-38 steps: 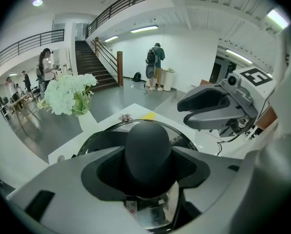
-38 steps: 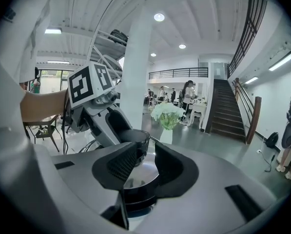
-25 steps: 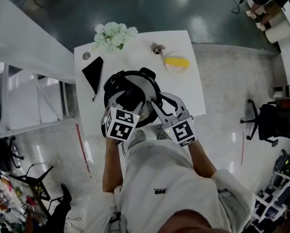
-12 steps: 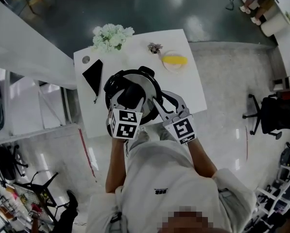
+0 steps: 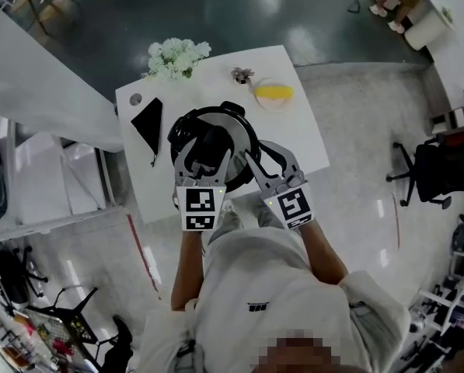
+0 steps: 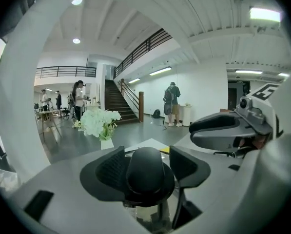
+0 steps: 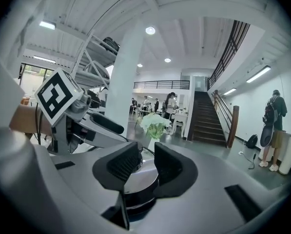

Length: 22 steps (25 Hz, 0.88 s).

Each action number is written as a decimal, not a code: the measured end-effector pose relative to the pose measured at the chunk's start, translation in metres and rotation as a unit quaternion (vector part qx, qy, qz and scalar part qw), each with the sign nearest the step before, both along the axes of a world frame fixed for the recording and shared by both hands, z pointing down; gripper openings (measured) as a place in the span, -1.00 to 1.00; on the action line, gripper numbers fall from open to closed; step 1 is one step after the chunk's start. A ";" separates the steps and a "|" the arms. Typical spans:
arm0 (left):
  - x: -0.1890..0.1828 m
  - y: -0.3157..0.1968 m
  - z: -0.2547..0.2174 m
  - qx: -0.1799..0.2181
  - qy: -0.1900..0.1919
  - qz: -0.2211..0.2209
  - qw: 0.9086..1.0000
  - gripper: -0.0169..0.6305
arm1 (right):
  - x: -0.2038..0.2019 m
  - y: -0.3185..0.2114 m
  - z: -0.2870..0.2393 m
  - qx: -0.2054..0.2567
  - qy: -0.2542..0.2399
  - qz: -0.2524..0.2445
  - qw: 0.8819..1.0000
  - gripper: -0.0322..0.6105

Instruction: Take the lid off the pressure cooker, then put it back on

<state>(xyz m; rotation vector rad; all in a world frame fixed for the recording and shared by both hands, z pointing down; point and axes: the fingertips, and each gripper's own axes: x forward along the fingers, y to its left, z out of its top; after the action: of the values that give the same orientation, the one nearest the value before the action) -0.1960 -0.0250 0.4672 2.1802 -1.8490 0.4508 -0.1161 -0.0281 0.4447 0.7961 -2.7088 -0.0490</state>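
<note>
Plainly, the left gripper [image 6: 147, 165] has its jaws apart. They have just been opening, with the lid's black knob [image 6: 145, 177] between them and a sliver of gap at the right-hand pad. The right gripper [image 7: 146, 165] holds its jaws apart too, clamped on nothing, with the shiny steel lid [image 7: 135, 182] showing through the gap.

The lid appears to sit on the pressure cooker [image 5: 175, 134], which stands at the near side of 1 white table [image 5: 298, 142]. Along the table's far edge are 1 bunch of white flowers [image 5: 176, 56], 1 plate [image 5: 272, 104] bearing 1 yellow thing [image 5: 273, 92], and 1 small grey disc [image 5: 135, 99]. 1 black triangular piece [image 5: 148, 123] lies left of the cooker.

Beyond the table the floor [image 5: 239, 14] is dark and glossy; nearer it is pale. 1 black office chair [image 5: 432, 176] stands at the right. The gripper views show a tall white hall with 1 staircase [image 7: 211, 116] up to a railed gallery.
</note>
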 end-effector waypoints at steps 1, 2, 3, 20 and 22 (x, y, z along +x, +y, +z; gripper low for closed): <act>0.000 0.004 -0.003 0.006 0.001 0.002 1.000 -0.02 | 0.000 0.002 0.000 0.007 0.002 0.001 1.000 -0.56; -0.001 0.009 -0.006 0.011 0.003 0.002 1.000 -0.03 | 0.000 0.005 -0.001 0.013 0.005 0.002 1.000 -0.56; -0.001 0.014 -0.008 0.014 0.005 0.001 1.000 -0.03 | 0.001 0.008 -0.001 0.013 0.010 0.005 1.000 -0.56; 0.013 0.074 -0.035 0.046 -0.024 -0.092 0.994 -0.17 | 0.023 0.033 -0.010 0.021 -0.018 -0.047 0.999 -0.56; 0.018 0.078 -0.037 0.043 -0.037 -0.102 0.993 -0.18 | 0.027 0.035 -0.011 0.007 -0.024 -0.052 0.998 -0.56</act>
<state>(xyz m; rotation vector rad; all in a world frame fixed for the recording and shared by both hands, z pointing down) -0.1785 0.0525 0.4305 2.0230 -2.1411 0.4235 -0.0894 0.0066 0.4340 0.6690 -2.7961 -0.0746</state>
